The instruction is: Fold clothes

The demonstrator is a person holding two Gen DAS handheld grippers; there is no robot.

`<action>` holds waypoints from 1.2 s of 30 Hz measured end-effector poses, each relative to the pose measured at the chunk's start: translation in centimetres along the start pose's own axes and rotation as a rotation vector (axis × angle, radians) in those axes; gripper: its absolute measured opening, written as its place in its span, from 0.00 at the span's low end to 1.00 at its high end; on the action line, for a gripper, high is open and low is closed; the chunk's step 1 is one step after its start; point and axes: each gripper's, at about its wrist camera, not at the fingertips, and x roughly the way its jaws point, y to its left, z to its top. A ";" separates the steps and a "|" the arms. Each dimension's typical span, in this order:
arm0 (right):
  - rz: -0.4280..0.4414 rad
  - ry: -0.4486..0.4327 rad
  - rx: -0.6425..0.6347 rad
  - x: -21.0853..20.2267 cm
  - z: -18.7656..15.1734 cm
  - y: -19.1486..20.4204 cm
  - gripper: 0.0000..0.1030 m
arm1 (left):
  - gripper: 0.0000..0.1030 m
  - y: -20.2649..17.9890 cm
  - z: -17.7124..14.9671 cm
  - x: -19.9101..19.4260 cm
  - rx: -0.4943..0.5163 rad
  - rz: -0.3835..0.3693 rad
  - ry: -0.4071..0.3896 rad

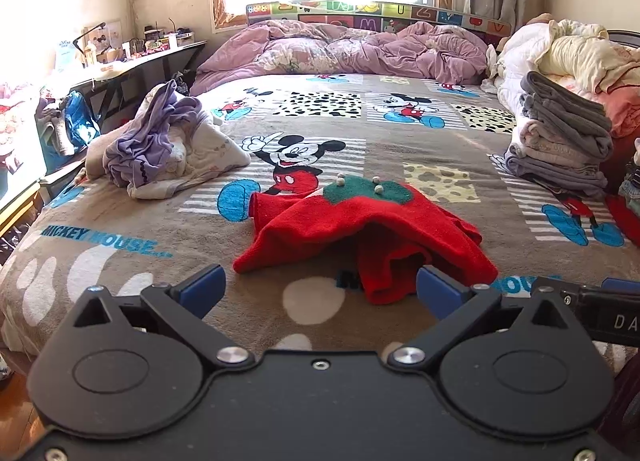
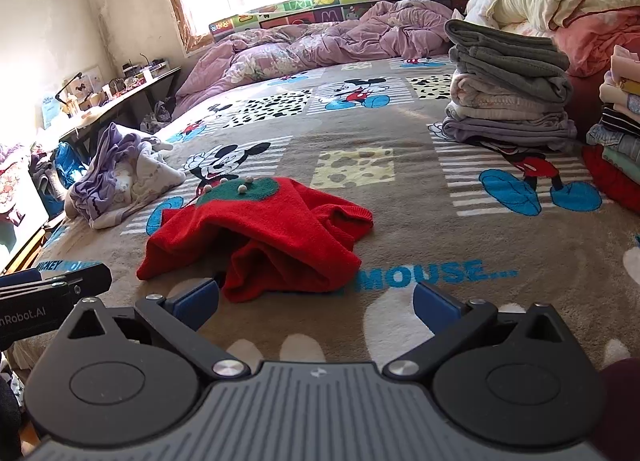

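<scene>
Both tongs (left (image 1: 320, 293), right (image 2: 316, 303)) gape above red sweater (image 1: 360, 229).

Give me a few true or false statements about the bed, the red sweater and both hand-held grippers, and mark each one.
1. The red sweater lies crumpled on the Mickey Mouse blanket. True.
2. The left hand-held gripper is clamped on the sweater. False: its jaws are open and hold nothing.
3. A stack of folded clothes sits right of the sweater. True.
4. The right hand-held gripper is shut. False: it is open and empty.
5. The purple and white clothes pile is neatly folded. False: it is a loose heap.
</scene>
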 end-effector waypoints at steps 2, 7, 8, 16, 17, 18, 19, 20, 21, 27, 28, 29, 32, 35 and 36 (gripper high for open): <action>-0.003 -0.002 0.000 0.0 0.0 0.1 1.00 | 1.00 0.1 0.0 0.1 0.001 -0.005 0.006; -0.012 -0.009 -0.001 0.0 0.1 0.3 1.00 | 1.00 -0.2 -0.1 0.3 0.009 -0.003 0.004; -0.013 -0.010 -0.001 0.0 0.1 0.3 1.00 | 1.00 -0.1 -0.1 0.4 0.008 -0.005 0.007; -0.015 -0.003 -0.011 0.0 0.1 0.6 1.00 | 1.00 -0.4 -0.2 0.9 0.017 0.005 0.018; -0.015 -0.002 -0.009 0.0 0.2 0.4 1.00 | 1.00 -0.4 -0.3 0.9 0.021 0.007 0.017; -0.015 -0.002 -0.008 0.1 0.1 0.3 1.00 | 1.00 -0.5 -0.3 0.9 0.024 0.007 0.016; -0.015 -0.001 -0.007 0.1 0.1 0.3 1.00 | 1.00 -0.5 -0.4 0.9 0.024 0.007 0.016; -0.015 0.001 -0.005 0.1 0.1 0.3 1.00 | 1.00 -0.5 -0.5 1.0 0.025 0.008 0.018; -0.016 0.003 -0.005 0.2 0.1 0.2 1.00 | 1.00 -0.5 -0.5 1.0 0.026 0.008 0.020; -0.017 0.013 -0.009 0.4 -0.1 0.2 1.00 | 1.00 -0.6 -0.8 1.2 0.029 0.005 0.027; -0.018 0.013 -0.009 0.4 -0.1 0.1 1.00 | 1.00 -0.6 -0.8 1.3 0.030 0.004 0.026; -0.018 0.013 -0.008 0.5 -0.1 0.1 1.00 | 1.00 -0.7 -0.8 1.3 0.031 0.005 0.025; -0.018 0.015 -0.006 0.6 -0.1 0.0 1.00 | 1.00 -0.7 -0.9 1.4 0.034 0.004 0.024; -0.018 0.019 -0.005 0.8 -0.2 -0.1 1.00 | 1.00 -0.6 -1.0 1.5 0.031 0.001 0.027; -0.019 0.019 -0.008 0.8 -0.2 0.0 1.00 | 1.00 -0.6 -1.1 1.6 0.031 0.000 0.027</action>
